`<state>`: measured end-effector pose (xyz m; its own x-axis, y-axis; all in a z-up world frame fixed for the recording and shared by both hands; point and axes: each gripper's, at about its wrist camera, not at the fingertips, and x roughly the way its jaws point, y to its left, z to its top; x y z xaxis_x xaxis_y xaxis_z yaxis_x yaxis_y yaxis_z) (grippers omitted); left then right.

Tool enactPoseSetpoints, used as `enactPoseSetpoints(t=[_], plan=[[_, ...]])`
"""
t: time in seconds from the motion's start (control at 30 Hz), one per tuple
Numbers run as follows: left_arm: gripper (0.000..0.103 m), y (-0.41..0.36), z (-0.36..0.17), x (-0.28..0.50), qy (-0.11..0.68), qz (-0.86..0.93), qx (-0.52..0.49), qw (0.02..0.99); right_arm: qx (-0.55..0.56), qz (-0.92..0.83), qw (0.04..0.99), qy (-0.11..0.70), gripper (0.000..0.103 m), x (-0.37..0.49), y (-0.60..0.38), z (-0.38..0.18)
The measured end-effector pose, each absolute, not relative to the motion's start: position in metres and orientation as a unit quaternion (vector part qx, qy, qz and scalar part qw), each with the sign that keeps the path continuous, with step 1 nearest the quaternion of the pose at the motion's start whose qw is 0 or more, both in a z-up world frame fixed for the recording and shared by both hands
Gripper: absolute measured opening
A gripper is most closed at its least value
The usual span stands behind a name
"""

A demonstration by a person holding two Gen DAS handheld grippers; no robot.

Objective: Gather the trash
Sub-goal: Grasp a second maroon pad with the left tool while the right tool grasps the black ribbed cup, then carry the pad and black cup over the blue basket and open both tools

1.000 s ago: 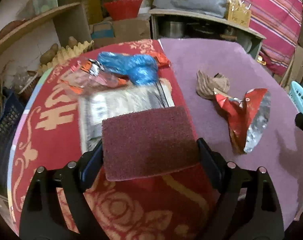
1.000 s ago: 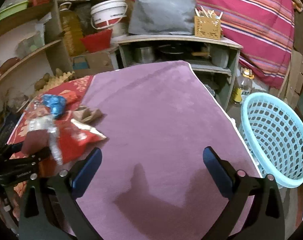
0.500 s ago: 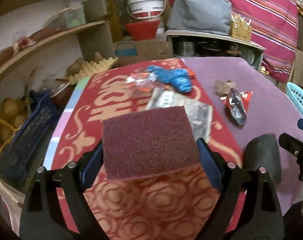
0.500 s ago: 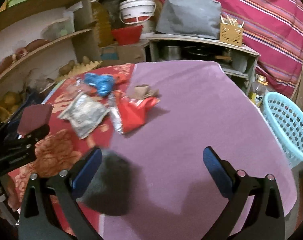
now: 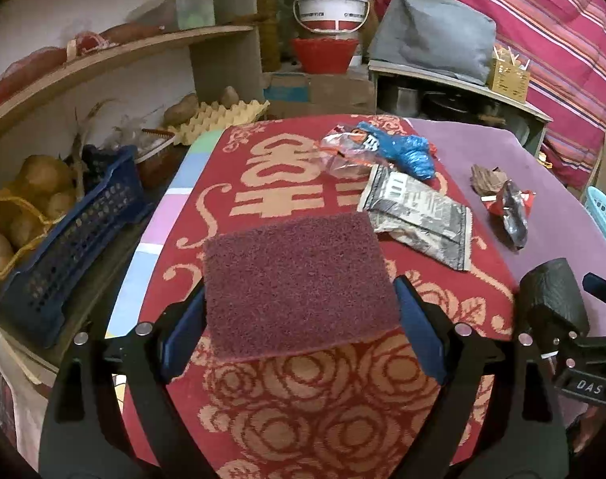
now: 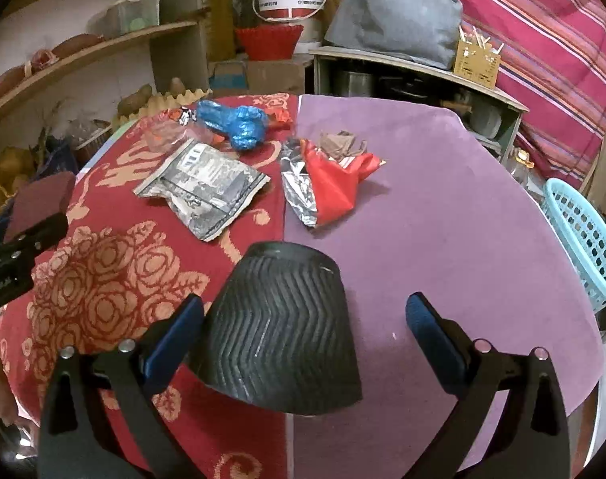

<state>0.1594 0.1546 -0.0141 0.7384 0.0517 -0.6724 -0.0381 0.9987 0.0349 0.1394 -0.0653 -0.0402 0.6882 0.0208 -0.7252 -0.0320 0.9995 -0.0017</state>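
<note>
The trash lies in a loose heap on the tabletop (image 6: 442,207): grey printed pouch (image 6: 207,187), red foil wrapper (image 6: 330,187) just right of it, blue crumpled bag (image 6: 239,123) behind. My left tongs (image 5: 299,315) clamp a maroon scouring pad (image 5: 299,283). My right tongs (image 6: 303,327) stand wide; whether they grip the black ribbed piece (image 6: 283,327) between them, I cannot tell. I judge this the approach; next, reach the heap, then the blue basket (image 6: 582,239) far right of it.

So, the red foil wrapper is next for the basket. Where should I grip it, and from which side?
Probably the puffed-up red middle of the red foil wrapper: it stands proud of the purple cloth, while its silver flap lies flat. Come down from the near side, since the brown paper scrap crowds its far end.
</note>
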Motion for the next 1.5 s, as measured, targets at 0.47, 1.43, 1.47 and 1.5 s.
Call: enactPoseSetpoints(t=[0.47, 1.43, 1.47, 1.5], plan=[[0.086, 0.132, -0.005, 0.163, 0.349, 0.02, 0.033, 0.936, 0.0, 0.089, 0.916, 0.391, 0.069, 0.147, -0.075, -0.038], [0.086, -0.241, 0.044, 0.233, 0.291, -0.19, 0.066, 0.935, 0.14, -0.13, 0.942, 0.275, 0.066, 0.166, -0.487, 0.039], [0.086, -0.256, 0.042, 0.234, 0.292, -0.2, 0.068, 0.933, 0.142, -0.134, 0.942, 0.274, 0.066, 0.164, -0.493, 0.039], [0.086, -0.271, 0.04, 0.233, 0.292, -0.209, 0.071, 0.931, 0.15, -0.139, 0.94, 0.272, 0.066, 0.161, -0.502, 0.037]])
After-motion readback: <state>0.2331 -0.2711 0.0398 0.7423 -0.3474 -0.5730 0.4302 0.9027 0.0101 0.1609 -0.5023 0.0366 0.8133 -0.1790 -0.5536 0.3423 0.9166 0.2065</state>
